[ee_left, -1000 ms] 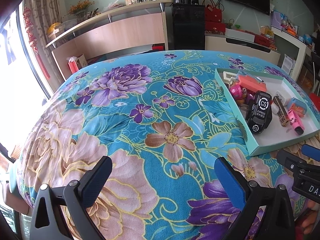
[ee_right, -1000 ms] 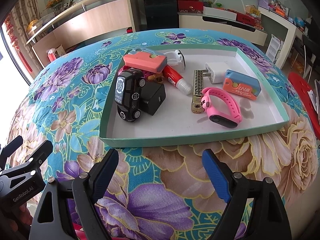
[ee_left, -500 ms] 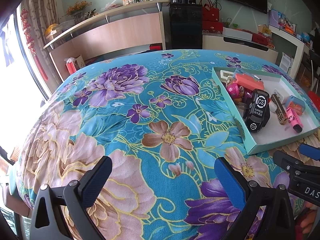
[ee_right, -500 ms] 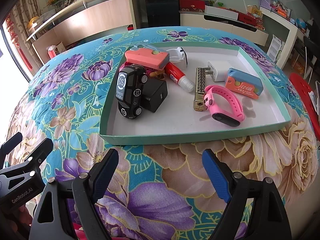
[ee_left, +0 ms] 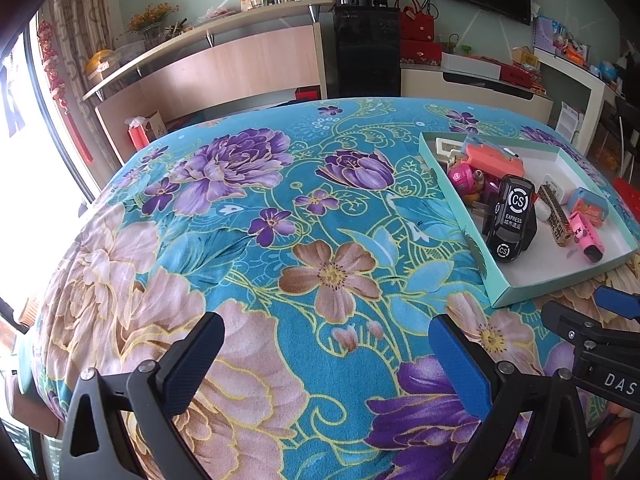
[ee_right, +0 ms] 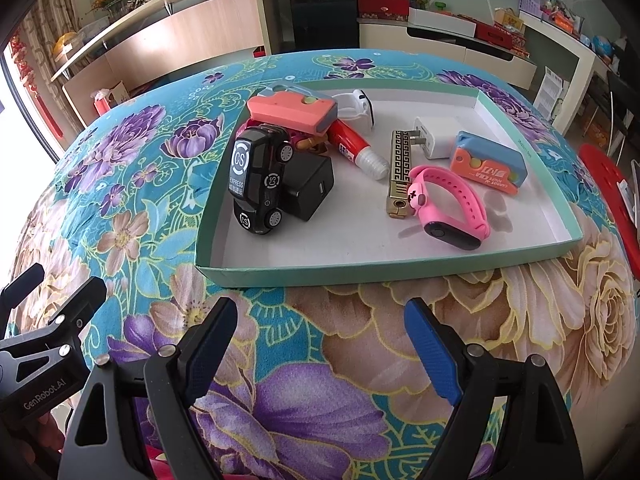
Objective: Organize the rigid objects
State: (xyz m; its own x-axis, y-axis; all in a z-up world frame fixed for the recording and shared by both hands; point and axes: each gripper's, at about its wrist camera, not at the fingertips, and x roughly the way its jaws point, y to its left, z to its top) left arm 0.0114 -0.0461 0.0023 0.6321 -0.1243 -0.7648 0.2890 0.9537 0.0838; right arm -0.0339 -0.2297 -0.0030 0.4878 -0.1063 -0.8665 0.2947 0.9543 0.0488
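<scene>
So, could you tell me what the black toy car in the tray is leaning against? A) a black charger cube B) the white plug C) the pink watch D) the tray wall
A: the toy car rests tilted against the black charger cube, well apart from the pink watch.

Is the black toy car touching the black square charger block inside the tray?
Touching. In the right wrist view the black toy car leans its wheel side against the black square charger block, with no gap visible between them.
</scene>
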